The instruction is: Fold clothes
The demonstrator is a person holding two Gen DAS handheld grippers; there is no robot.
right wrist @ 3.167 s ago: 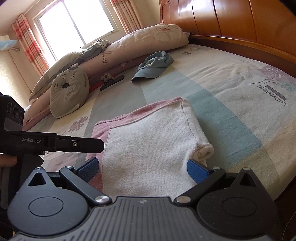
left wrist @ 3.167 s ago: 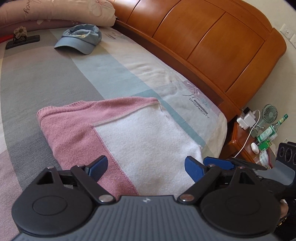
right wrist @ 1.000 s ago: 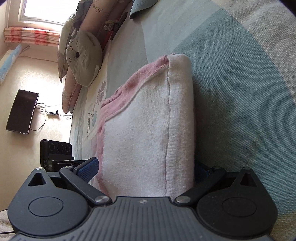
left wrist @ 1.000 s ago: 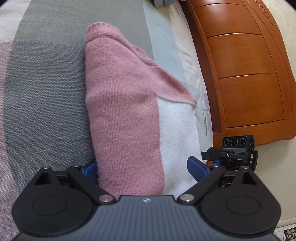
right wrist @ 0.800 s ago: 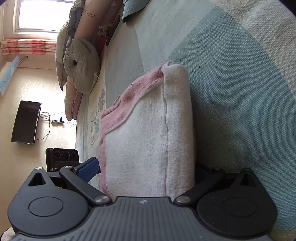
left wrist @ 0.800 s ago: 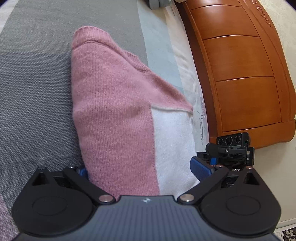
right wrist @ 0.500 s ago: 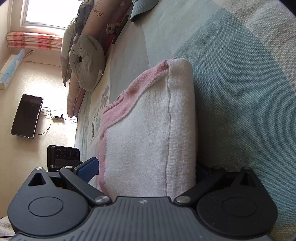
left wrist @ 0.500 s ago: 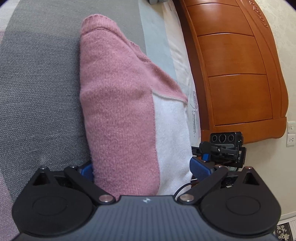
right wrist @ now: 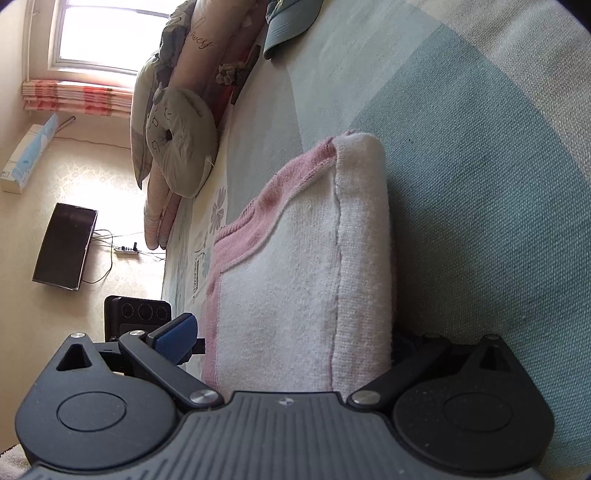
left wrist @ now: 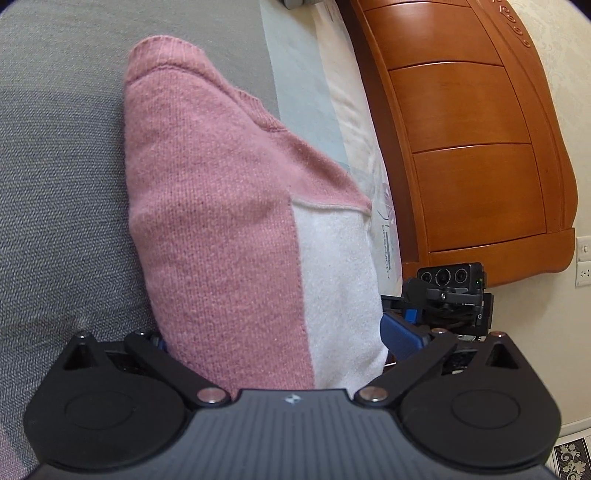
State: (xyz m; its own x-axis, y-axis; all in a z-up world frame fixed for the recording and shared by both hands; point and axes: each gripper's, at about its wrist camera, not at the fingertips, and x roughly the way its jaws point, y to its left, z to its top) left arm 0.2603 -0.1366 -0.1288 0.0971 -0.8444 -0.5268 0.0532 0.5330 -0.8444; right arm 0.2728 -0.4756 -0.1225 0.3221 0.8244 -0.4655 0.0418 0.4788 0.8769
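Now | my left gripper [left wrist: 273,343] and right gripper [right wrist: 291,332], both wide open, straddle folded pink-and-white knit sweater [left wrist: 221,229] edge on striped bedsheet [right wrist: 498,184] | to grip both near corners.

Likely a home bedroom: bed [right wrist: 480,155], wooden headboard [left wrist: 472,147], pillows [right wrist: 177,147], curtained window [right wrist: 96,33].

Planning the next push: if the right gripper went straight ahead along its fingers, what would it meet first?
The folded sweater, which already sits between the right gripper fingers. Beyond its far edge lies only bed sheet, though depth is hard to judge.
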